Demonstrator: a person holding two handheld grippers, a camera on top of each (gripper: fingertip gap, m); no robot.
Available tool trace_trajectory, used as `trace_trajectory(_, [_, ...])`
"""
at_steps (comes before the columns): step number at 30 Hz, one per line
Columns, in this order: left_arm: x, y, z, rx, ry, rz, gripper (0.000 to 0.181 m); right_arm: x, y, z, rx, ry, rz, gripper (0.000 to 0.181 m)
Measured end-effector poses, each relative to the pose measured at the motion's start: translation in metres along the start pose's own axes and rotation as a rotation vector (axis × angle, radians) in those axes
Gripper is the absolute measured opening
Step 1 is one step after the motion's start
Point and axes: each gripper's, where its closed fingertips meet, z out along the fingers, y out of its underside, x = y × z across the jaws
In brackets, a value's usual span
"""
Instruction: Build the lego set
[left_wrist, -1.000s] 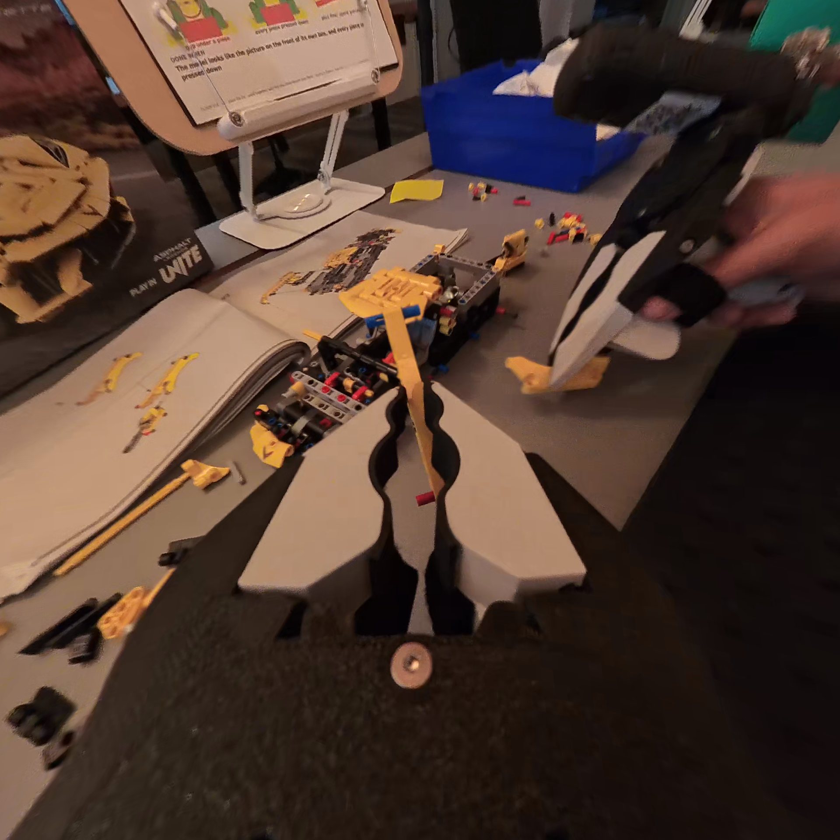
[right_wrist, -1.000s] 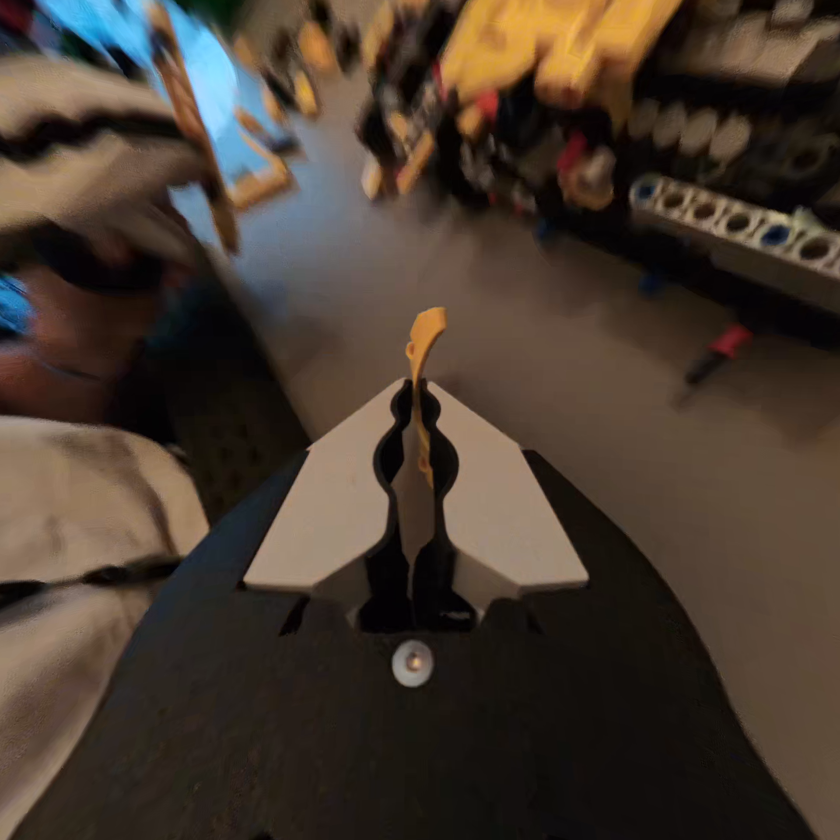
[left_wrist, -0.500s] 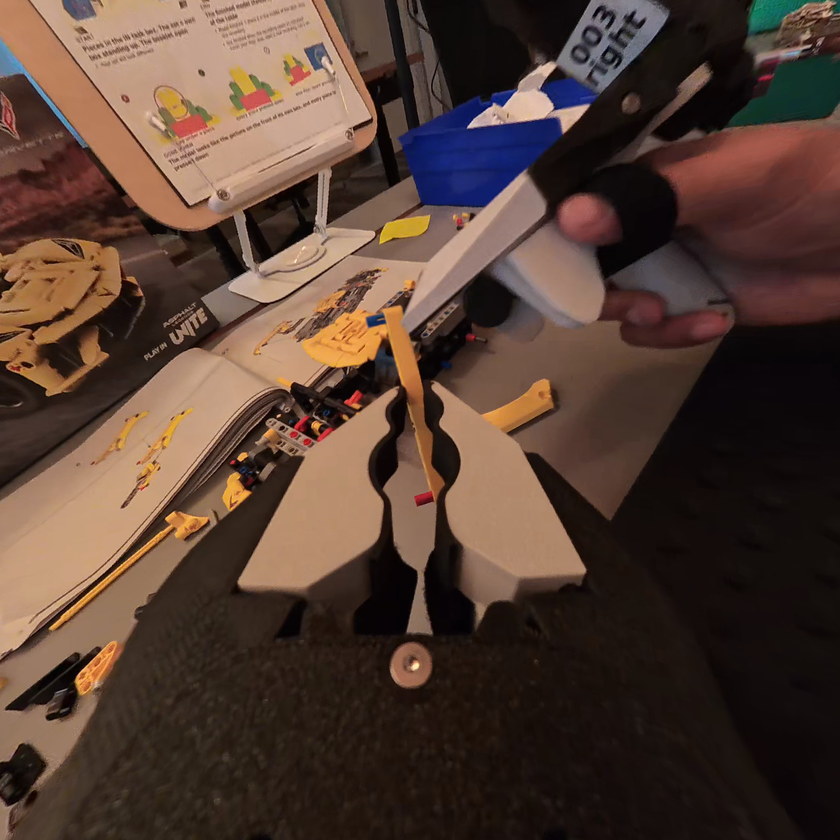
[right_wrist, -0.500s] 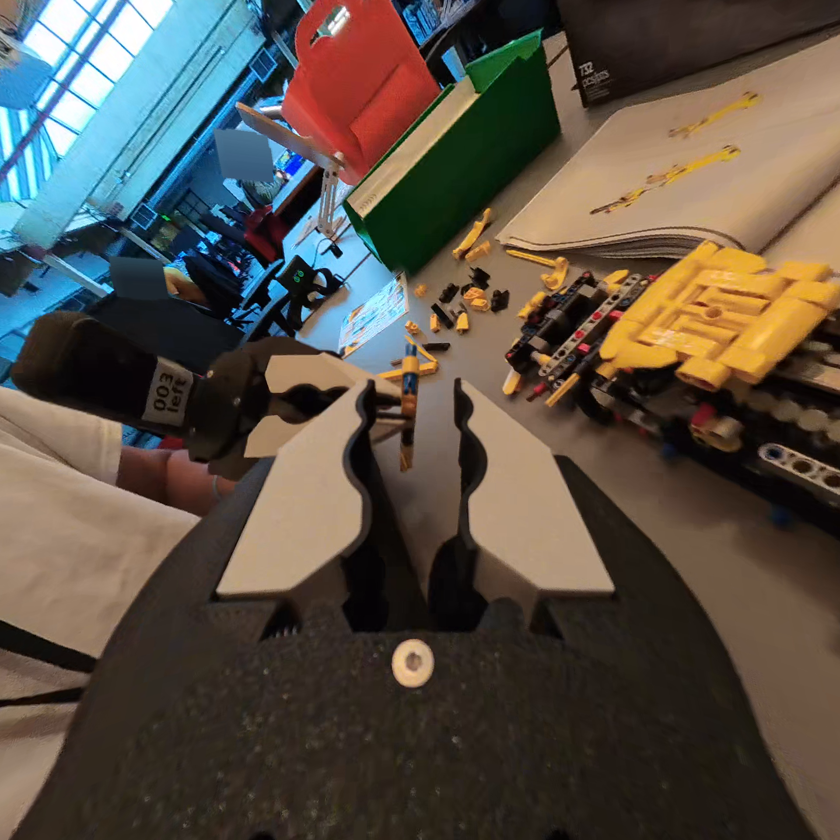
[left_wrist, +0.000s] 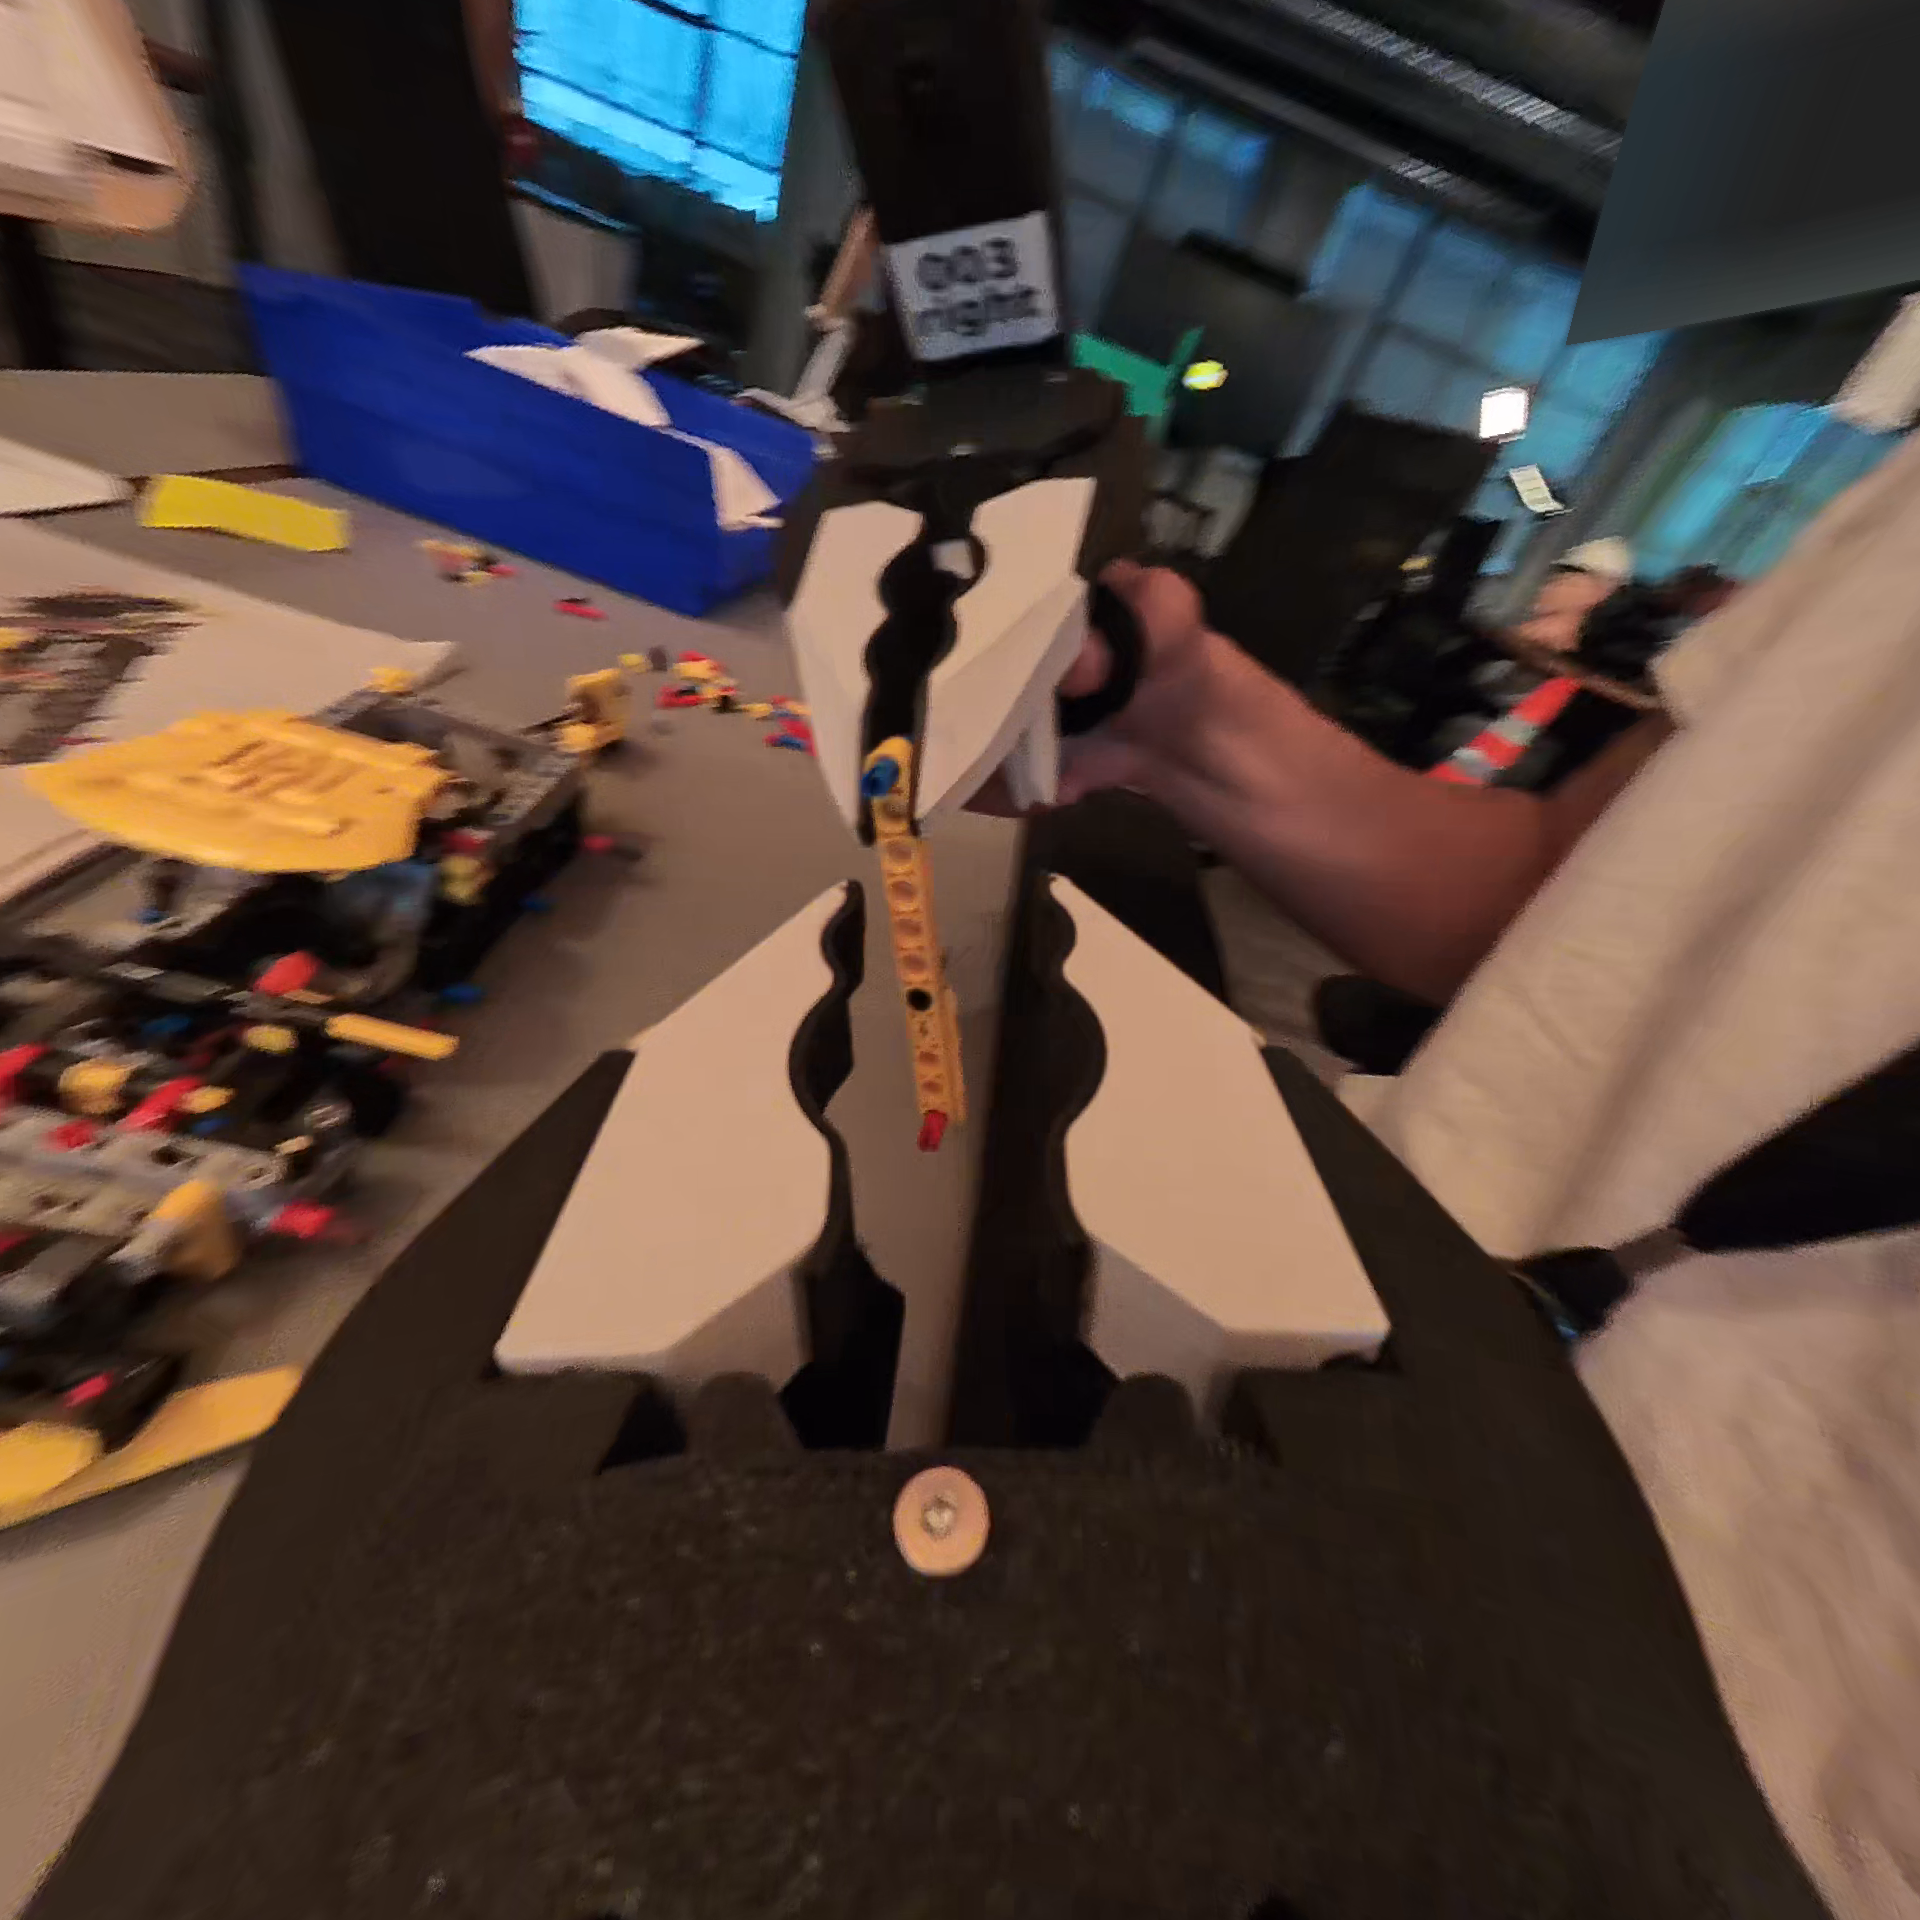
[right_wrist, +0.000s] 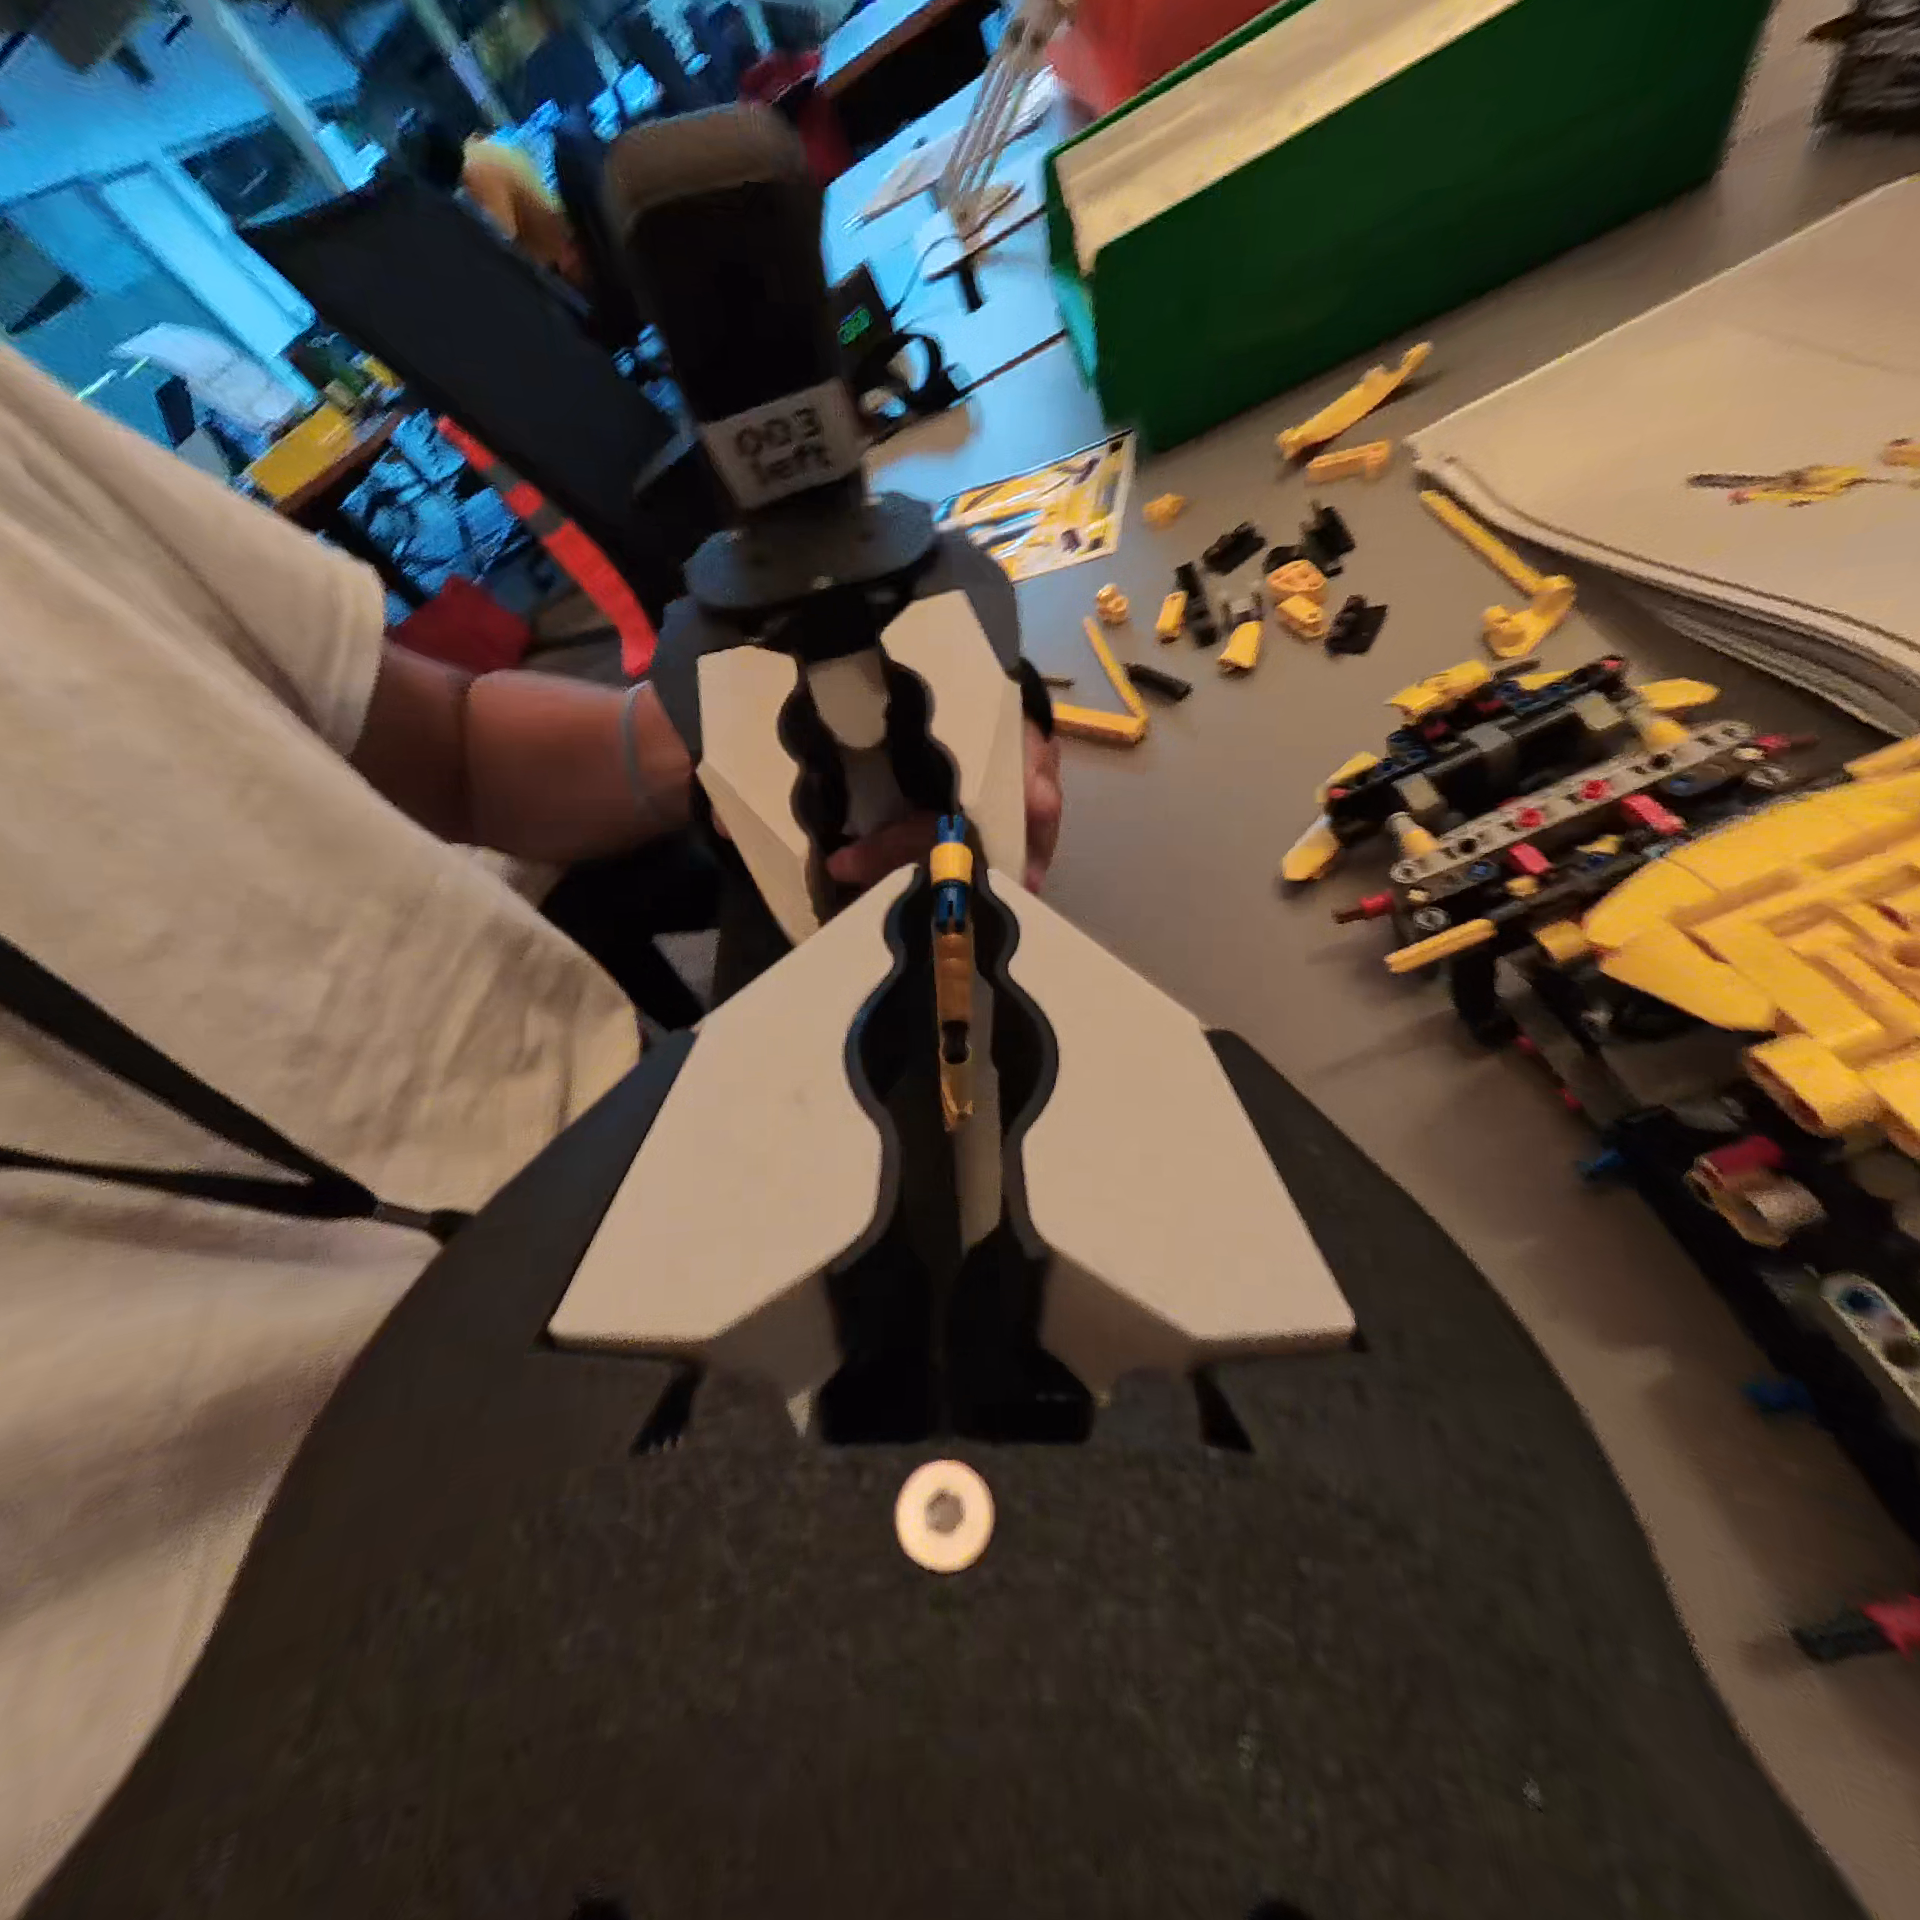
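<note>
So this looks like a handoff in mid-air. The long yellow beam (left_wrist: 914, 966) hangs between the two tools, above the table edge, in the middle of the left wrist view. The right gripper (right_wrist: 951, 883) has its fingers pinched on the beam near the end with the blue pin, dead centre of its own view. The left gripper (left_wrist: 940, 894) has its fingers spread with a clear gap either side of the beam, so it isn't holding anything; the red pin end just dangles between them.

My guess at the step: the beam gets passed over so the right side can carry it to the half-built car (right_wrist: 1621, 831) sitting mid right in the right wrist view (mid left in the other one). Next move probably calls for pulling the left tool straight back without knocking the beam, then lining up the pins with holes on the frame. Which holes, I can't tell.

Containers:
- blue bin (left_wrist: 499, 447), upper left of the left view, with some white crumpled stuff in it, bags or paper, too blurry to say.
- green box (right_wrist: 1382, 197), top right of the right view, contents not visible.

Loose yellow and black bits (right_wrist: 1257, 603) are scattered on the table (right_wrist: 1174, 862) just below the green box.
</note>
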Motion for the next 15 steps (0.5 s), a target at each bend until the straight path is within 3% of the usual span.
trace_trajectory(3, [0.006, -0.002, 0.002, 0.024, 0.069, -0.056, 0.007, -0.014, -0.006, 0.004, 0.002, -0.1, -0.001, 0.006])
trace_trajectory(5, [0.003, -0.006, -0.001, 0.059, 0.08, -0.092, 0.007, -0.013, -0.01, 0.004, 0.036, -0.107, 0.012, 0.006])
trace_trajectory(8, [-0.002, -0.019, -0.012, 0.159, 0.08, -0.139, 0.007, -0.003, -0.015, 0.0, 0.164, -0.07, 0.03, 0.027])
trace_trajectory(12, [-0.011, -0.028, -0.021, 0.244, 0.076, -0.205, 0.007, -0.009, 0.002, 0.011, 0.183, -0.136, 0.117, 0.028])
trace_trajectory(15, [-0.01, -0.03, -0.019, 0.249, 0.075, -0.195, 0.007, -0.013, 0.006, 0.025, 0.178, -0.136, 0.107, 0.018])
